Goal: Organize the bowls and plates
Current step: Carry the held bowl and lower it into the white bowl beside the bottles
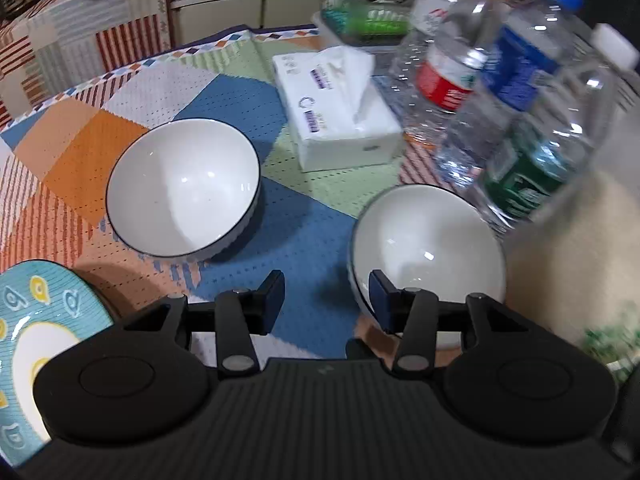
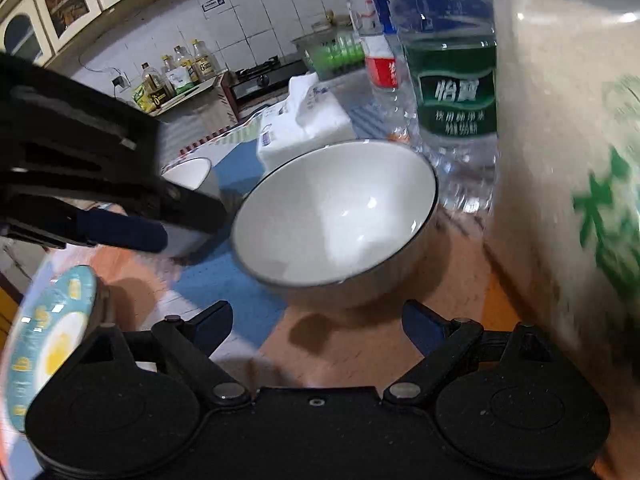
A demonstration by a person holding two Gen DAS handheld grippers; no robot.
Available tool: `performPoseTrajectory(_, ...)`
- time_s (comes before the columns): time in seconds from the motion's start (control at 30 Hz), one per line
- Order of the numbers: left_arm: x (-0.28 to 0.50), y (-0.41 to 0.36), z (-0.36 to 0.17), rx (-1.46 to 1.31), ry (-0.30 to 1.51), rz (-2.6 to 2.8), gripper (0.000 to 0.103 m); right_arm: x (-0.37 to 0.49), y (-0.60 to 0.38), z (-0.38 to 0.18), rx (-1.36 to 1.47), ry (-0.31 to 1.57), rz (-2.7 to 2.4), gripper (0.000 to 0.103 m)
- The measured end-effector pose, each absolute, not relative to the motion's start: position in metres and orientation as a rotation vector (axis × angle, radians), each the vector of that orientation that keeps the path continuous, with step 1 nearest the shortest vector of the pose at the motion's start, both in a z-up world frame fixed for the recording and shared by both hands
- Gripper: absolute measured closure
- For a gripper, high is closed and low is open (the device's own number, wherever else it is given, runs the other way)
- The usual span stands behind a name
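Left gripper [image 1: 326,296] sat low over the patchwork tablecloth [image 1: 280,248], jaws spread wide, nothing between them. Its right finger pad overlapped the near-left rim of the near bowl [image 1: 428,252]; contact vs. just in front of it could not be judged from that view. Its near edge was cut off behind the gripper body.

Right gripper [image 2: 318,328] also released, jaws wide apart, empty, just short of the same near bowl [image 2: 336,216], which stood upright on the cloth. The left gripper [image 2: 120,232] entered the right wrist view from the left, blurred, tips near the bowl's left rim.

Second white bowl [image 1: 182,188] stood upright further left and farther back, well apart from the first; in the right wrist view only a sliver of it [image 2: 188,172] showed behind the left gripper.

Patterned teal plate [image 1: 36,320] lay near left, partly cut off by the frame edge and the gripper body; the plate [image 2: 52,340] was blurred in the right view and its tilt was unclear.

Tissue pack [image 1: 340,108] lay beyond the bowls. Water bottles [image 1: 520,100] stood on the right, motion-blurred, with only the green label [image 2: 456,100] legible. A big pale sack [image 2: 568,200] filled the far right, cropped, print smeared. Clear container [image 1: 360,16] at the far edge, contents too blurred to identify.
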State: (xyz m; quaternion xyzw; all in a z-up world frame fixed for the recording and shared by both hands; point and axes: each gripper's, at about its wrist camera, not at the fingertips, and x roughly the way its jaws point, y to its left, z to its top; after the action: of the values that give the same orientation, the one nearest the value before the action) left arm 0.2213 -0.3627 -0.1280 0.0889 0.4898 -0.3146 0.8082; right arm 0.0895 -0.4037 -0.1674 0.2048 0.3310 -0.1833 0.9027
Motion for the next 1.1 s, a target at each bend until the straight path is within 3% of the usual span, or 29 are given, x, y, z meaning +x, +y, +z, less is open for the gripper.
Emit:
performPoseTrajectory(0.1,0.231,-0.366,-0.142,0.151,1.088,-0.679,0.059,0.098,-0.399,-0.171,0.35,0.682,-0.367,0.009)
performPoseTrajectory(0.2,0.236,-0.368,-0.151,0.114,1.106,-0.706,0.067,0.105,-0.395,-0.173,0.301,0.689,-0.358,0.004)
performPoseTrajectory(0.33,0.24,-0.366,-0.157,0.013,1.145,-0.773,0.094,0.112,-0.391,-0.175,0.291,0.689,-0.371,0.0)
performPoseTrajectory(0.77,0.239,-0.353,-0.14,0.076,1.193,-0.76,0.095,0.122,-0.391,-0.17,0.22,0.687,-0.403,0.001)
performPoseTrajectory(1.1,0.217,-0.313,-0.081,0.096,1.119,-0.793,0.093,0.114,-0.37,-0.124,0.133,0.634,-0.328,0.0)
